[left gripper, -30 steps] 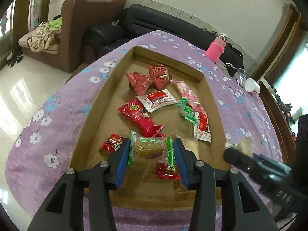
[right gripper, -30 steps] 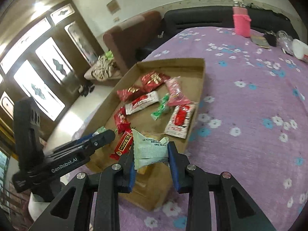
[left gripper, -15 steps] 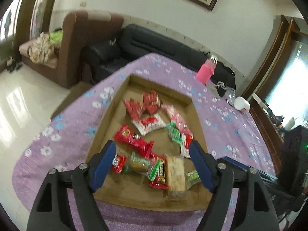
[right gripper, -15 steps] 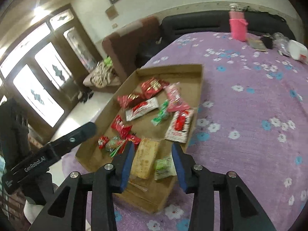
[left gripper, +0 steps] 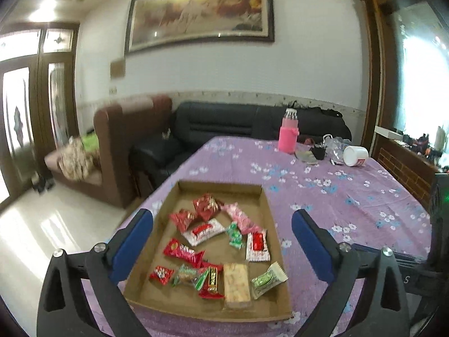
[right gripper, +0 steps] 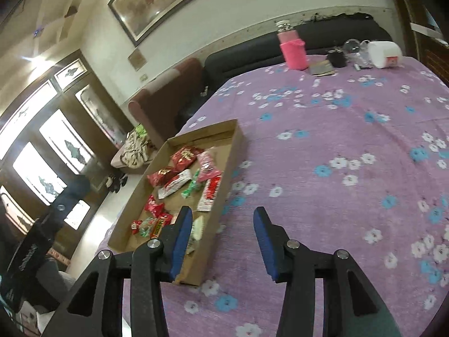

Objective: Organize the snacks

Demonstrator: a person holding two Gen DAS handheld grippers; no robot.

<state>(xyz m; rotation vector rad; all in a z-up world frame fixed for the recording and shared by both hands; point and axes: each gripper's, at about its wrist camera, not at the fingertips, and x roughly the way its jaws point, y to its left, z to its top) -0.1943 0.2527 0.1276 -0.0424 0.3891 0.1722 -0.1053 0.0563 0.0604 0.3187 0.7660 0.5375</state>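
A shallow cardboard tray (left gripper: 219,186) on the purple flowered tablecloth holds several wrapped snacks. Along its near end lie a green-wrapped snack (left gripper: 185,273), a beige cracker bar (left gripper: 236,283) and a pale green packet (left gripper: 266,279) that leans on the right rim. My left gripper (left gripper: 222,219) hovers above and behind the tray, its jaws opening wide with nothing between them. My right gripper (right gripper: 223,213) hangs over the tray's (right gripper: 202,133) near right corner and the cloth, jaws opening and empty. Its left finger hides part of the near snacks.
At the table's far end stand a pink bottle (left gripper: 287,136), a white cup (left gripper: 355,156) on its side and small dark items. A black sofa (left gripper: 224,123) and a brown armchair (left gripper: 123,140) stand beyond the table. The tray sits near the table's left edge.
The left gripper let go of the green-wrapped snack and the right let go of the pale green packet. Both opened, pulled back and rose; the right swung towards the cloth.
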